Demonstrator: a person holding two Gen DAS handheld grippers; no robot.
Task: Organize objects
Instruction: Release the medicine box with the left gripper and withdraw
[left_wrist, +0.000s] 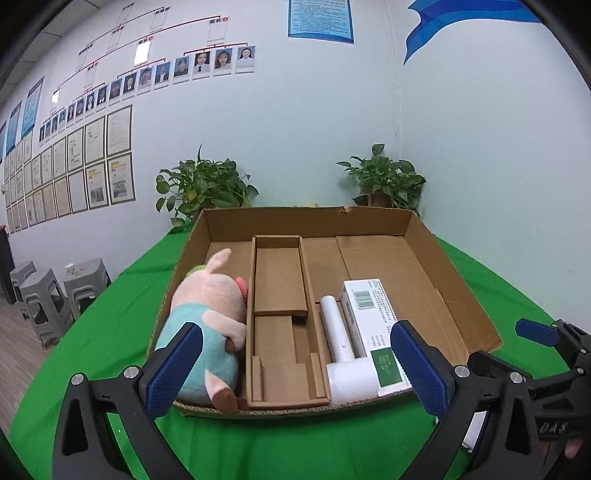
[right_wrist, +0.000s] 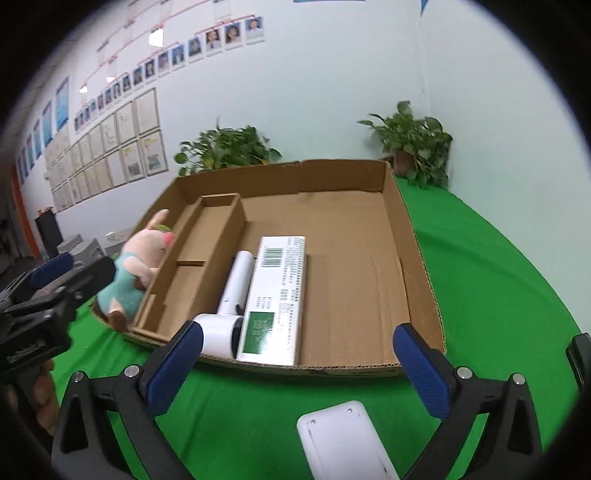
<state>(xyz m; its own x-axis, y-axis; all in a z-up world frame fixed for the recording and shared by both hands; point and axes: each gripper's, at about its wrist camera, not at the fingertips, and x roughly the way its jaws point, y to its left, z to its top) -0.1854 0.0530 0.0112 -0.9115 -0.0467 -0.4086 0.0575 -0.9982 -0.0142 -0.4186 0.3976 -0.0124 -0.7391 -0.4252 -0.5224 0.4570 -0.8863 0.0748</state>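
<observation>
Three things lie inside one shallow corrugated cardboard tray (left_wrist: 458, 295) on the green cloth (left_wrist: 295, 443): a single soft plush pig (left_wrist: 207, 325) in a pale blue top, one smooth white hair dryer (left_wrist: 343, 354) with a cylindrical handle and a round barrel, and one rectangular white carton (left_wrist: 373, 325) with a barcode and a green label. The pig lies on its side in the narrow left section, against the tray's left wall. A long cardboard insert (left_wrist: 280, 317), folded into two open compartments, stands between the pig and the dryer. The dryer lies just beside the carton, touching it, its barrel at the tray's near edge. One flat white device (right_wrist: 343, 439) with rounded corners and small screw holes lies on the cloth outside the tray, near its front edge, beneath the right gripper (right_wrist: 295, 365). Two grippers are in view, each with ribbed blue pads; the left gripper (left_wrist: 295, 365) hangs before the tray with fingers spread wide and empty, and the right one is likewise parted, grasping nothing. Two leafy potted plants (left_wrist: 201, 188) stand behind the tray by the pale wall.
</observation>
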